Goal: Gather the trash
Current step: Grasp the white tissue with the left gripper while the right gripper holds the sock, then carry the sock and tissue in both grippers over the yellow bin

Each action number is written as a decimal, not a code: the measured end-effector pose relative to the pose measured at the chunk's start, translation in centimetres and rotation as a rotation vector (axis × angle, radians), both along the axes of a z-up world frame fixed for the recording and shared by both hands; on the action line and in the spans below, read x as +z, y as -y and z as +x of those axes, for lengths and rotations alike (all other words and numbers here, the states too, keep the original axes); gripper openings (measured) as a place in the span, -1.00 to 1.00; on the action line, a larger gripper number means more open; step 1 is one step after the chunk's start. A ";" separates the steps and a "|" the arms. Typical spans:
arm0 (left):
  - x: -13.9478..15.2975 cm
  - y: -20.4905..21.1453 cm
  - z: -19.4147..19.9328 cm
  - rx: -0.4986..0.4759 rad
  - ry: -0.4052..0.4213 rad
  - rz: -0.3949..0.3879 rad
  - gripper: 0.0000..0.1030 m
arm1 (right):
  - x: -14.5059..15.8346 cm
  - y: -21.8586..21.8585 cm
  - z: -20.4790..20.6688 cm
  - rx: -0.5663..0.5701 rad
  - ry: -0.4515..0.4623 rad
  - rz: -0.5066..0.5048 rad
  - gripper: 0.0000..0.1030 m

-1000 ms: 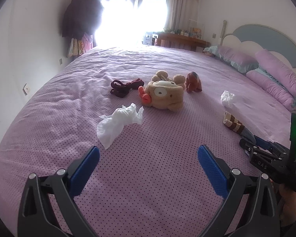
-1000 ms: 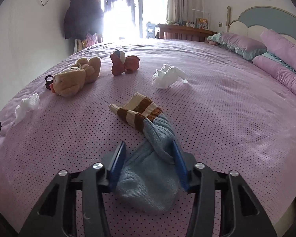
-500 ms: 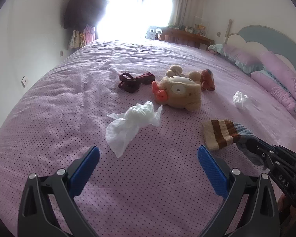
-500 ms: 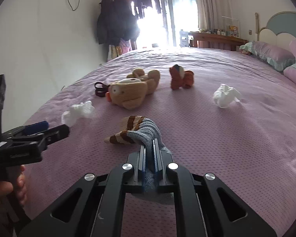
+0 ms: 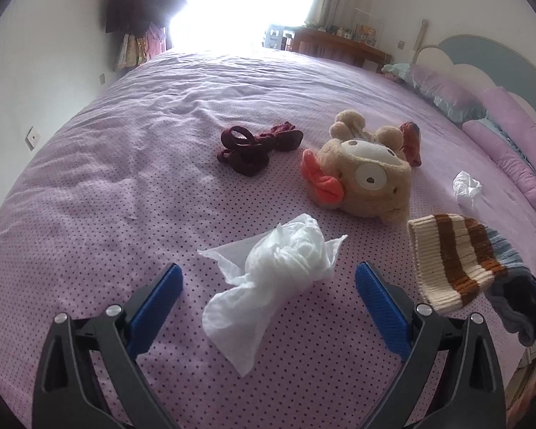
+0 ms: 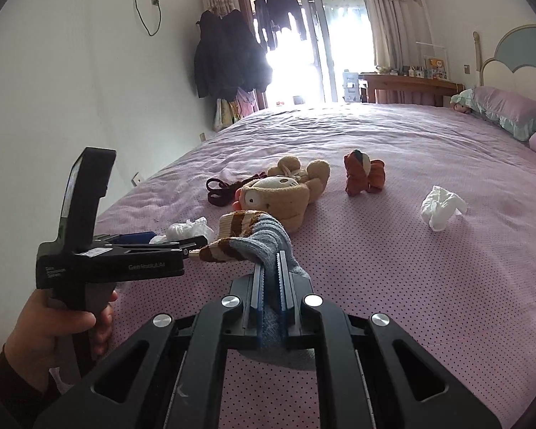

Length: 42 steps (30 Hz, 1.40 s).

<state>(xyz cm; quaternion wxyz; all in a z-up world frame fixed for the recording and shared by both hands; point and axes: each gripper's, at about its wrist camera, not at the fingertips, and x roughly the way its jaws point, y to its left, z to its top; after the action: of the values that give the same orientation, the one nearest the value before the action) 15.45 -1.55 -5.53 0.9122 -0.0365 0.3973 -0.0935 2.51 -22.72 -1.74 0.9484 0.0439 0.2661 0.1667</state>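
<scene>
A crumpled white tissue [image 5: 278,268] lies on the purple bed, right between the blue pads of my open left gripper [image 5: 268,286]. It also shows in the right wrist view [image 6: 189,230], partly behind the left gripper [image 6: 193,241]. A second tissue [image 5: 465,186] lies farther right, seen too in the right wrist view [image 6: 441,207]. My right gripper [image 6: 271,279] is shut on a striped brown, cream and blue-grey sock [image 6: 253,239] and holds it above the bed; the sock hangs at the right of the left wrist view [image 5: 453,257].
A brown plush toy [image 5: 364,178] with an orange beak, a dark red fabric tangle [image 5: 257,146] and a small red-brown toy [image 6: 362,177] lie mid-bed. Purple pillows [image 5: 511,132] and a headboard stand at right. A wall and hanging coats [image 6: 228,60] are at left.
My left gripper moved forward until the near tissue sits between its pads. My right gripper shut on the sock, lifted it and carried it left, beside the left gripper.
</scene>
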 end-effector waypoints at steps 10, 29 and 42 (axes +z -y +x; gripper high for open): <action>-0.1 -1.0 -0.6 0.005 -0.009 -0.062 -0.58 | 0.0 0.6 -0.7 -0.002 -0.008 0.003 -0.87; 3.6 9.5 -10.4 -0.281 0.072 -0.063 -0.58 | 2.0 6.2 -7.5 -0.111 0.051 0.033 -0.87; 2.8 23.0 -16.3 -0.577 0.024 -0.093 -0.58 | 1.1 16.8 -18.1 -0.391 0.077 0.071 -0.87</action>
<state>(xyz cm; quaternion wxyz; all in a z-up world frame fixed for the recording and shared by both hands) -0.84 -24.52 -2.77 0.8499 0.0372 0.3759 -0.3674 -15.62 -39.56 -0.67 0.9701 0.1219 0.2097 -0.0100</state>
